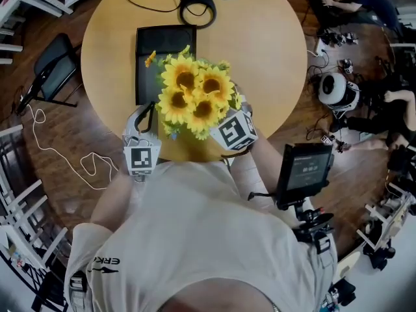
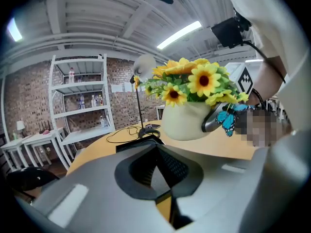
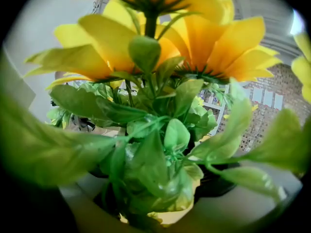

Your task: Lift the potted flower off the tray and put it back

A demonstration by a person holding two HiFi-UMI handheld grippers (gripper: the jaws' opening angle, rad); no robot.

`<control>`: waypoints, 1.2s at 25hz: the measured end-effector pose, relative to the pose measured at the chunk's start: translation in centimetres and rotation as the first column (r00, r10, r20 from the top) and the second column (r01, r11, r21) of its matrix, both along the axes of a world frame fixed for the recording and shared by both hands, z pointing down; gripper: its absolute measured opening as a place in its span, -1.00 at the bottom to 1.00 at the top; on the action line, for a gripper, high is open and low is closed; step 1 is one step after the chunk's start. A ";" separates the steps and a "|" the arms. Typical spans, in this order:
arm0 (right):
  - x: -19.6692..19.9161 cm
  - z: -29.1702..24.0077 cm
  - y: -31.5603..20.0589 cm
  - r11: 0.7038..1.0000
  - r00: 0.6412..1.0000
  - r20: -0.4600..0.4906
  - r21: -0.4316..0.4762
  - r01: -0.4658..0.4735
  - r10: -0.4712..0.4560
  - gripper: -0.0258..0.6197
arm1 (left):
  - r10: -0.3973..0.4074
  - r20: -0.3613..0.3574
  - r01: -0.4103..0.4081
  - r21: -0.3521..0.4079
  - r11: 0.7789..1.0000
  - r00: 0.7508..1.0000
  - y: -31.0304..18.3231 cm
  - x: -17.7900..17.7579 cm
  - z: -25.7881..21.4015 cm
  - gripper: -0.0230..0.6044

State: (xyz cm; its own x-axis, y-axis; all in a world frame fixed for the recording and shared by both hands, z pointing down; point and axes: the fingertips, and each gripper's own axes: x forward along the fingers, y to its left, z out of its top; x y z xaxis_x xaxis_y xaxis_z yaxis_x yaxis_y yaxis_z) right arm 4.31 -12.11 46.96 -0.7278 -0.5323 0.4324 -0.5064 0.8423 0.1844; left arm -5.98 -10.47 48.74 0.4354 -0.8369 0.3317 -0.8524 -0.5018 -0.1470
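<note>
Pot (image 2: 182, 123) is up, clear of the tray (image 1: 153, 51) and hanging in the air over the near part of the table (image 1: 260, 38). The right gripper (image 1: 227, 125) is clamped on it, 1 jaw pressed against the pot's side just by a blue butterfly (image 2: 227, 120), and its own view is filled with green leaves and yellow petals. The sunflowers (image 1: 192, 96) overlap the tray's near corner from above. The black tray lies flat on the table, bare. The left gripper (image 1: 140, 119) sits just beside the blooms, jaws together, gripping nothing.
</note>
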 end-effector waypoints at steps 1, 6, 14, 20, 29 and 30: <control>0.2 -0.4 0.6 1.000 1.000 0.007 0.002 0.004 -0.004 0.70 | -0.005 -0.001 0.005 0.001 1.000 1.000 0.5 0.2 -0.2 -0.92; -0.1 -2.6 4.7 0.999 0.998 0.042 0.029 0.044 -0.045 0.70 | -0.039 0.009 0.039 0.020 0.999 0.999 4.3 0.4 -1.4 -0.92; -2.0 -2.7 9.4 0.996 0.994 0.054 0.029 0.090 -0.091 0.70 | -0.067 0.013 0.066 0.022 0.998 0.998 8.2 -1.4 -1.3 -0.92; -2.1 -1.8 9.8 0.997 0.996 0.038 0.012 0.081 -0.082 0.70 | -0.034 -0.003 0.034 0.034 0.999 0.999 7.3 -1.1 -1.0 -0.92; -5.8 0.0 13.7 0.999 0.999 0.027 -0.029 -0.026 0.027 0.69 | 0.076 -0.027 -0.075 0.048 0.996 0.997 10.3 -4.3 -1.7 -0.92; -6.6 0.3 14.5 0.999 0.999 0.024 -0.033 -0.040 0.040 0.69 | 0.094 -0.029 -0.092 0.059 0.994 0.995 10.9 -4.9 -1.8 -0.92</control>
